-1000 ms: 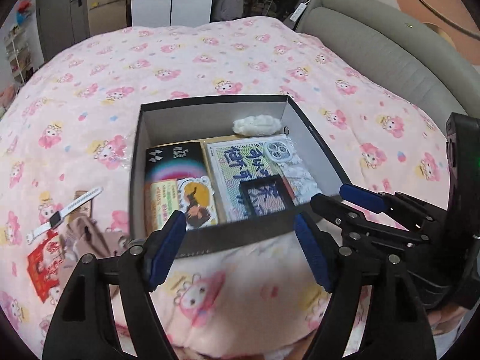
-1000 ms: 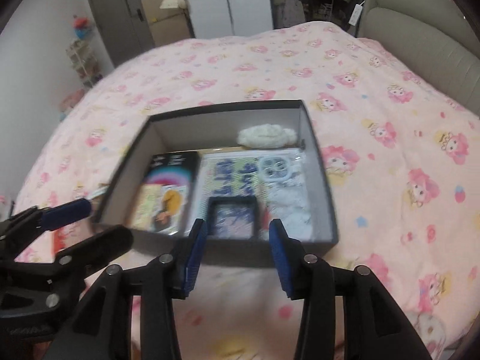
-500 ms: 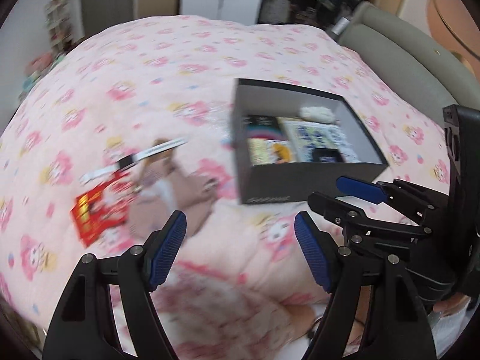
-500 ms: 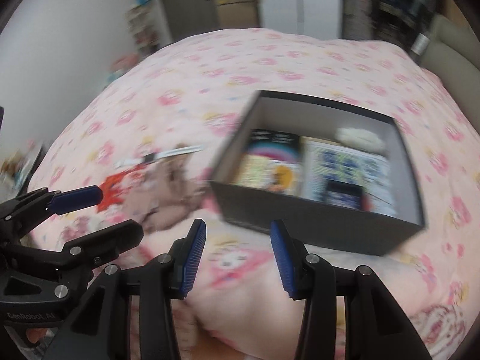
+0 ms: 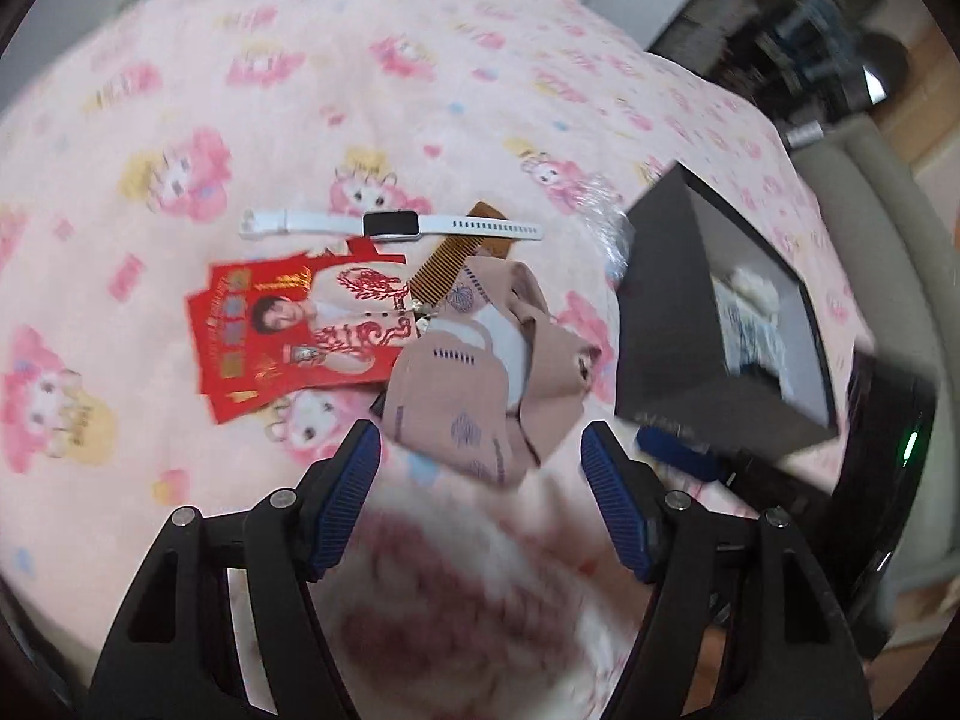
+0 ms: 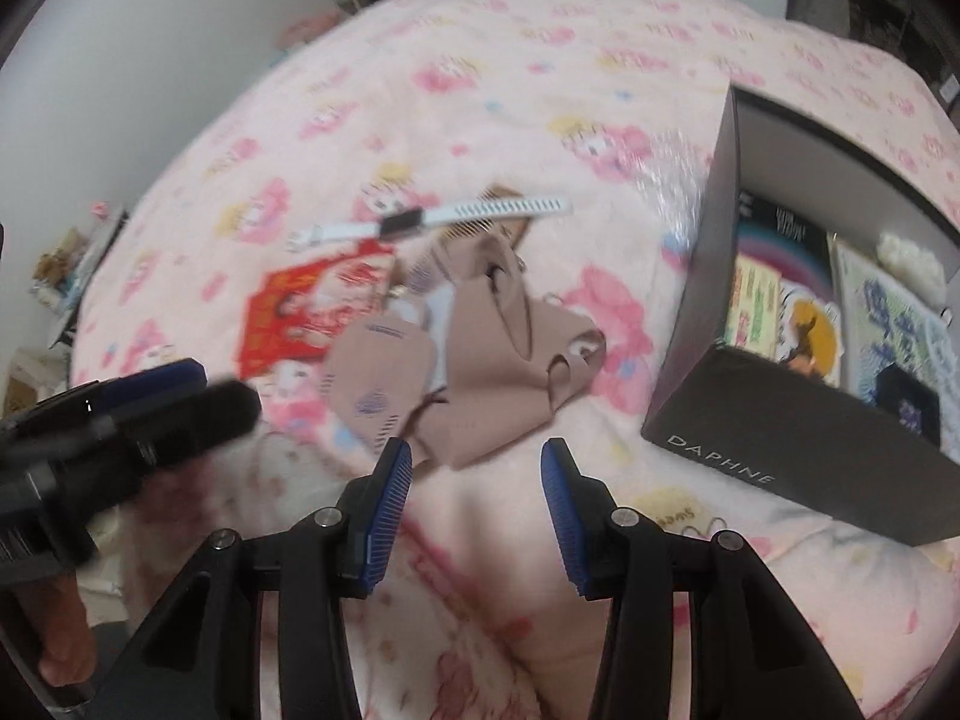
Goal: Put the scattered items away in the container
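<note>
Both cameras had swung left off the box since a second earlier, so the scattered pile now sat centre frame and the box slid to the right edge. Bed surface was a pink blanket with cartoon print, soft and lumpy. Room behind: white wall and cluttered shelves on the left in the right wrist view, a grey padded headboard to the right in the left wrist view, much of it motion-blurred.

Box was black with "DAPHNE" on its near wall, already holding printed cards and a white fluffy thing. Left of it on the blanket, well apart from the box wall, lay a crumpled beige garment, its left edge over red printed envelopes. A brown comb poked out from under the garment's far side, and a white smartwatch lay flat across the comb's far end.

Left gripper was wide open, empty, just short of the garment. Right gripper was open somewhat narrower, empty, also at the garment's near edge.
</note>
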The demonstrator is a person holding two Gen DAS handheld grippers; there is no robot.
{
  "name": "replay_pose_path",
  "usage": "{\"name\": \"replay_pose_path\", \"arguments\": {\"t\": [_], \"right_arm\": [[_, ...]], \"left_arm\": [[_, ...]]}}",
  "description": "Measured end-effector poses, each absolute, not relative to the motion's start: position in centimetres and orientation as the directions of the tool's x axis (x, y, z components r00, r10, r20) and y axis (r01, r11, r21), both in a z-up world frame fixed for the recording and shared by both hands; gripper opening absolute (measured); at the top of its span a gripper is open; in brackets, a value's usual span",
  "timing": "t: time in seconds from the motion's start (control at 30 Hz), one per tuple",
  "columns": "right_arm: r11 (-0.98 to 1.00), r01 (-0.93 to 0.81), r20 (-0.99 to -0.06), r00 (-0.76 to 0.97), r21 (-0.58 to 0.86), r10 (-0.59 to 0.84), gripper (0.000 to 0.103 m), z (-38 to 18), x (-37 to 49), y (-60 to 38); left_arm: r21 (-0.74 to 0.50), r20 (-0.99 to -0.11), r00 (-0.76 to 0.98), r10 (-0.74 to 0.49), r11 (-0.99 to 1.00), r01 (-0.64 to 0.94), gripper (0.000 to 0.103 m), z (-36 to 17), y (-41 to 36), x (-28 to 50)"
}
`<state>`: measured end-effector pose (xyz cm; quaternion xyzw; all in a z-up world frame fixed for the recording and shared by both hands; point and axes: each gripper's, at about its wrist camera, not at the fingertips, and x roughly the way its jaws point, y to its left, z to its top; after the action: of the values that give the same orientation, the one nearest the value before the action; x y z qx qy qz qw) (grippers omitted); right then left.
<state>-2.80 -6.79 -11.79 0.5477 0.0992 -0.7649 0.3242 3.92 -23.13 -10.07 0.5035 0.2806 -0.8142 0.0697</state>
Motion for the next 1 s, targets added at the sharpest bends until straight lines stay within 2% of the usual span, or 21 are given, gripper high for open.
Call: {"name": "replay_pose_path", "arguments": {"t": [0.23,0.3,0.37,0.43,0.47,0.5,0.53,0.57,0.6,0.7,0.83,0.87,0.93,1.0], "right_arm": [[-0.786,0.574,-0.927,-0.119,0.229,-0.357,0.041,-16.0,-5.6,-8.3],[-0.797,0.546,-0.926,-0.094,0.260,-0.367,0.047,-17.5,-6.8,-8.8],[-0.809,0.502,-0.923,-0.051,0.306,-0.380,0.047,-19.2,-7.6,-9.3],[-0.804,0.496,-0.915,-0.043,0.329,-0.401,0.044,-20.1,-7.7,-9.5],[-0.798,0.507,-0.911,-0.056,0.326,-0.408,0.028,-20.0,-7.6,-9.5],[-0.792,0.517,-0.907,-0.067,0.326,-0.417,0.018,-19.7,-7.4,-9.3],[-0.787,0.517,-0.901,-0.067,0.335,-0.428,0.015,-19.4,-7.4,-8.9],[-0.782,0.515,-0.893,-0.065,0.352,-0.445,0.008,-19.1,-7.3,-8.5],[-0.774,0.516,-0.884,-0.065,0.368,-0.464,0.007,-18.6,-7.2,-8.0],[-0.739,0.547,-0.850,-0.089,0.393,-0.519,0.006,-15.9,-6.0,-5.9],[-0.681,0.536,-0.797,-0.025,0.499,-0.603,0.006,-14.2,-4.1,-2.9],[-0.683,0.535,-0.795,-0.033,0.498,-0.606,0.006,-13.9,-3.7,-2.1],[-0.698,0.533,-0.803,-0.057,0.478,-0.593,0.005,-13.8,-3.2,-1.5],[-0.709,0.518,-0.801,-0.074,0.479,-0.594,0.005,-13.5,-3.3,-0.3]], "left_arm": [[-0.357,-0.908,-0.377,0.184,-0.811,0.463,0.071,-14.3,-24.2,-1.9],[-0.371,-0.911,-0.348,0.221,-0.807,0.460,0.071,-15.5,-24.1,-3.0],[-0.356,-0.921,-0.322,0.218,-0.807,0.472,0.066,-16.2,-24.1,-3.5],[-0.334,-0.928,-0.312,0.203,-0.825,0.456,0.038,-16.3,-23.7,-3.8],[-0.332,-0.929,-0.307,0.208,-0.836,0.438,0.032,-16.4,-23.2,-3.7],[-0.336,-0.926,-0.308,0.217,-0.845,0.415,0.018,-16.3,-22.9,-3.7],[-0.352,-0.918,-0.315,0.239,-0.856,0.379,0.012,-16.1,-22.3,-3.5],[-0.369,-0.910,-0.326,0.256,-0.860,0.354,0.011,-15.9,-21.9,-3.3],[-0.387,-0.899,-0.342,0.274,-0.863,0.326,0.010,-15.6,-21.3,-3.0],[-0.418,-0.880,-0.347,0.323,-0.875,0.245,0.010,-15.0,-19.8,-2.0],[-0.469,-0.854,-0.334,0.399,-0.868,0.164,0.013,-14.6,-17.5,-1.0],[-0.466,-0.855,-0.336,0.396,-0.871,0.158,0.017,-14.4,-17.1,-0.9],[-0.448,-0.860,-0.353,0.369,-0.877,0.173,0.042,-14.0,-16.8,-0.5],[-0.424,-0.867,-0.378,0.325,-0.879,0.216,0.051,-13.7,-17.3,-0.2]]}}
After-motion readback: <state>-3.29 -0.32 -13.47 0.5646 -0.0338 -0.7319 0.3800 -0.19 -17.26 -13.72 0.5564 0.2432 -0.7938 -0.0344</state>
